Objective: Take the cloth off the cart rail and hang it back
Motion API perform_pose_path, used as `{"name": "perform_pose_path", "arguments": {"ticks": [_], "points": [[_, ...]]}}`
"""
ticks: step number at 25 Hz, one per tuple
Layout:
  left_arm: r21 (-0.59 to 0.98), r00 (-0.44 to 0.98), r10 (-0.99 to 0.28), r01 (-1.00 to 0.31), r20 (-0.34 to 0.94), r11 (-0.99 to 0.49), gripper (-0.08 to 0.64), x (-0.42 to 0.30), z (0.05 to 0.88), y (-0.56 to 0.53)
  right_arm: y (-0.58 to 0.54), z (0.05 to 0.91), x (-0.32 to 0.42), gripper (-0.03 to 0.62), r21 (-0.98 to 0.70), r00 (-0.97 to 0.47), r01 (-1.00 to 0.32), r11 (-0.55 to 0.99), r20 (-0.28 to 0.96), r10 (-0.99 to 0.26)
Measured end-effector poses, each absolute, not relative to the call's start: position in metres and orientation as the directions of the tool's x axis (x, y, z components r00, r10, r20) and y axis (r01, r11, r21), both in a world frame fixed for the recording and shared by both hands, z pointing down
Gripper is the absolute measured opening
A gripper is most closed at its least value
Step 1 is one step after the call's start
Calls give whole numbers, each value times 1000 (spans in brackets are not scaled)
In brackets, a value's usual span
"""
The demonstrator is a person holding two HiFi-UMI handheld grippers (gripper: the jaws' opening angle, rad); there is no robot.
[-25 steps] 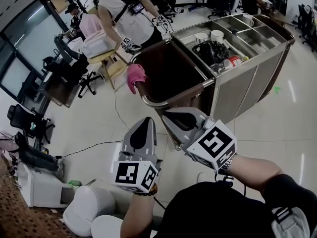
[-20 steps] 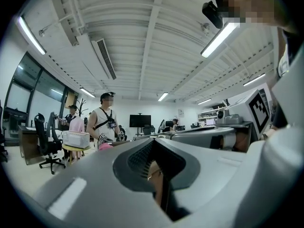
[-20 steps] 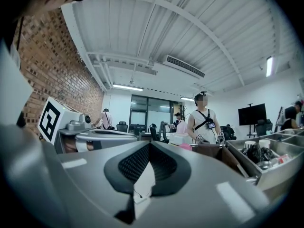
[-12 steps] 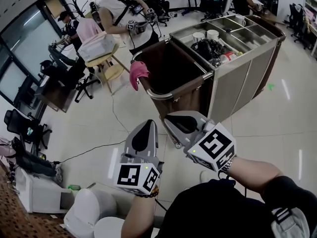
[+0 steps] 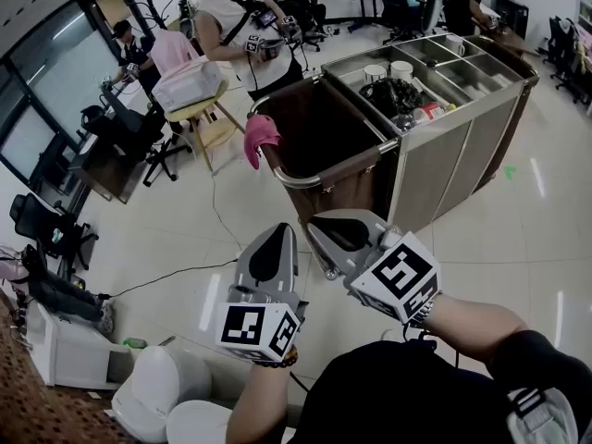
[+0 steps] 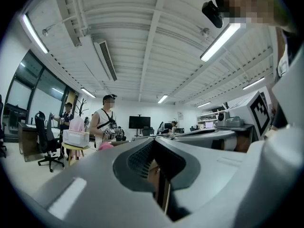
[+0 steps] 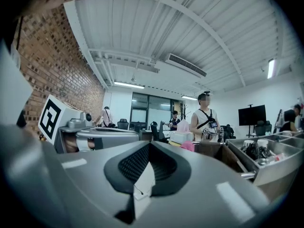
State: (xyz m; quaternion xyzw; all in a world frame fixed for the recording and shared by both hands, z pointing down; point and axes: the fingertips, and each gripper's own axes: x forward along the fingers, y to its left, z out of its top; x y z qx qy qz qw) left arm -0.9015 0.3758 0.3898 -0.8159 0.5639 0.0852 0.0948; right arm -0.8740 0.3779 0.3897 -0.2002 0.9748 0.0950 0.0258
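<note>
One pink cloth, one cart, two hand-held grippers

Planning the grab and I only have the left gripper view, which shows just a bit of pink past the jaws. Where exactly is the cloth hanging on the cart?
Observer: In the head view, the pink cloth is draped over the rail at the left corner of the cart, hanging down the outside.
Operator: Is either gripper on it yet?
Observer: No. The left gripper and right gripper are both short of the rail on the person's side, well apart from the cloth.
</note>
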Motion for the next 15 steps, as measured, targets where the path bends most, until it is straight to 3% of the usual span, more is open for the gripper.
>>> {"name": "perform_pose_path", "arguments": {"ticks": [12,15], "points": [[-60,336,-914,-942,-229,-331,3,-887,399,362,368,397,-858,0,118,-921,-389,914,-74,-382],[-60,334,-914,-942,-229,-330,3,-887,401,360,363,399,-858,0,173,-925,-380,909,-91,-369]]}}
